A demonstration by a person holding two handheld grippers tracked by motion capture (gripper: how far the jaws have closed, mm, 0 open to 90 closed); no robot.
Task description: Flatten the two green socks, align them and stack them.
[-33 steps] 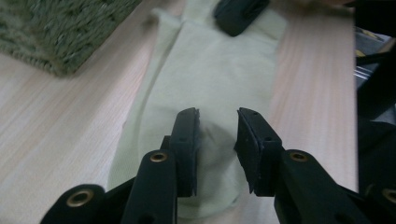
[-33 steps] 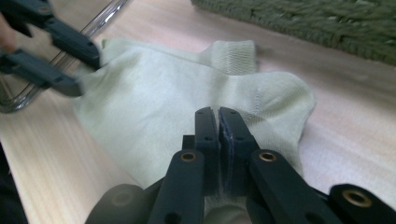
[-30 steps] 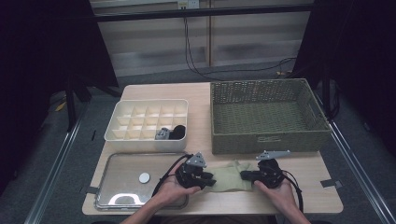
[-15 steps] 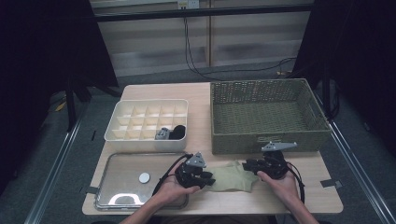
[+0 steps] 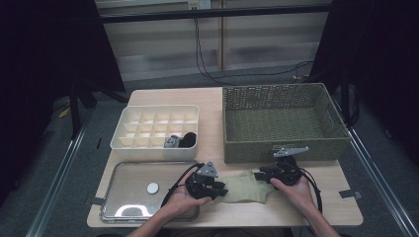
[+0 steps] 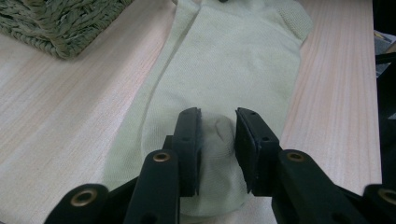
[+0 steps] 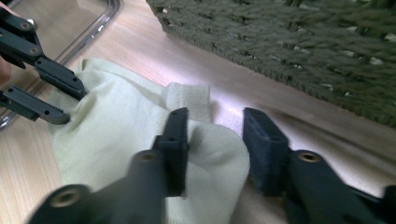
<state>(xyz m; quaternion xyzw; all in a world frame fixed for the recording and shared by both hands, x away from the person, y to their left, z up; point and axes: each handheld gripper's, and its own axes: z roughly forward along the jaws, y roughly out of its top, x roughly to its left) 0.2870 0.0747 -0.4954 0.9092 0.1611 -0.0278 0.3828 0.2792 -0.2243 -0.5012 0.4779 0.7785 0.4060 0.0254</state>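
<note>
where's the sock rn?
High view: the sock lies flat at the table's near edge, just before the wicker basket, right of the metal tray.

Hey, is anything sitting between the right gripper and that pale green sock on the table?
Nothing visible does. The right gripper is already at the sock: its jaws have just been opening, one over the fabric and one beside its edge, pads not pressing. The left gripper pinches a fold at the sock's other end.

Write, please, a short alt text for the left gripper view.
The left tool pinches a raised fold of a pale green sock that lies flat on a light wooden table. The corner of a woven green basket shows at top left.
</note>
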